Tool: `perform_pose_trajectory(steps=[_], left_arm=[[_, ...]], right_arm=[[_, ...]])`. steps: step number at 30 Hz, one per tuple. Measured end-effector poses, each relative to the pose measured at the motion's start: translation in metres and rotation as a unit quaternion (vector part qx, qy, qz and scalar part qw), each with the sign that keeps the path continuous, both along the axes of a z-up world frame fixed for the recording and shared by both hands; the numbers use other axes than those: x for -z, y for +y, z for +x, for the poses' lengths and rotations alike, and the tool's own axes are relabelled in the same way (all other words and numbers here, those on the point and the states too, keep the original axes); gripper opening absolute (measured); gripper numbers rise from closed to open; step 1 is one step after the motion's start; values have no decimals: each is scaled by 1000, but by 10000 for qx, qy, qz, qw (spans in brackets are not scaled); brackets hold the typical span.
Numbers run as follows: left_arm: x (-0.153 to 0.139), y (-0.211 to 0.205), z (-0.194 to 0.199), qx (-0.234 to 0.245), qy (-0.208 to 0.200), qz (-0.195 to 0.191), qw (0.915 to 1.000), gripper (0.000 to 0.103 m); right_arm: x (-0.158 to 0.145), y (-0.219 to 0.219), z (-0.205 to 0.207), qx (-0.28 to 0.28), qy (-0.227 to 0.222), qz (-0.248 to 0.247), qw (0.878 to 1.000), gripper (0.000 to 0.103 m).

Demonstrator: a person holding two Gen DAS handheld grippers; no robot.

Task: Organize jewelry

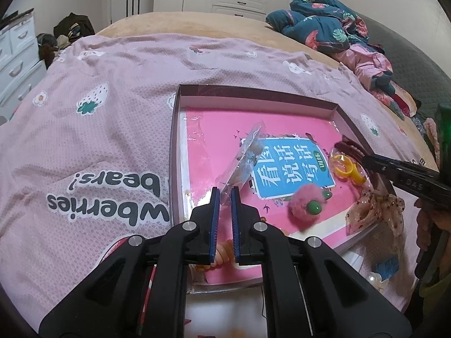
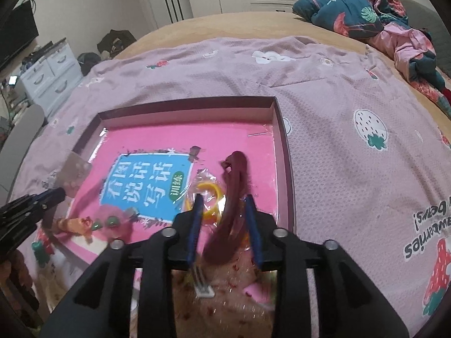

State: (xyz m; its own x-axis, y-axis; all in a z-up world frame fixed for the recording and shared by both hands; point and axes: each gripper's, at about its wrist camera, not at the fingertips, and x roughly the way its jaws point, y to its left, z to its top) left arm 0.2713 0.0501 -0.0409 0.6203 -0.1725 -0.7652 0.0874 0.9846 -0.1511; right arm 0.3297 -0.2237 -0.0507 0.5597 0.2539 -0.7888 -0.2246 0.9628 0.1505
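- Now I see my left tool [image 1: 225, 194] clamped on a clear packet of small jewelry [image 1: 244, 156], tilted up over the pink book [image 1: 293, 169] inside the shallow box [image 1: 253, 93].
- My right tool [image 2: 222, 200] stands with jaws apart; a dark red hair band [image 2: 234, 186] lies between the fingers, a bagged yellow ring [image 2: 208, 194] just beside it.
- I also see a pink fluffy pom-pom [image 1: 305, 205] on the book.
- Around the box lies the pink strawberry blanket [image 1: 98, 129] on the bed.
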Motion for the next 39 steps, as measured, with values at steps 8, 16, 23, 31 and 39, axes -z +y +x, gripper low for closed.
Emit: perform_pose_trajectory(steps=[8,16,23,31,39], left_arm=[[-10,-1,-9,20,-101,-61,9999,18],[-33,2,-28,-7,-351,-147,9993,47],[-57,2,-56,-46,-657,-123,9978,84],[-80,-3,-85,-63,-907,-131,9958,94],[-101,-12,-116,-9,-1206,-152,9926,94]], right_arm=[[-34,-15,-36,27,-475,418,9980,61],[-62,-25,-82,43,-1036,512,9933,80],[-79,-28,-109,96,-1461,402,9884,91],[-100,-27,-135,24,-1775,392,9833,94],[-120,-25,-165,-137,-2097,402,9768,94]])
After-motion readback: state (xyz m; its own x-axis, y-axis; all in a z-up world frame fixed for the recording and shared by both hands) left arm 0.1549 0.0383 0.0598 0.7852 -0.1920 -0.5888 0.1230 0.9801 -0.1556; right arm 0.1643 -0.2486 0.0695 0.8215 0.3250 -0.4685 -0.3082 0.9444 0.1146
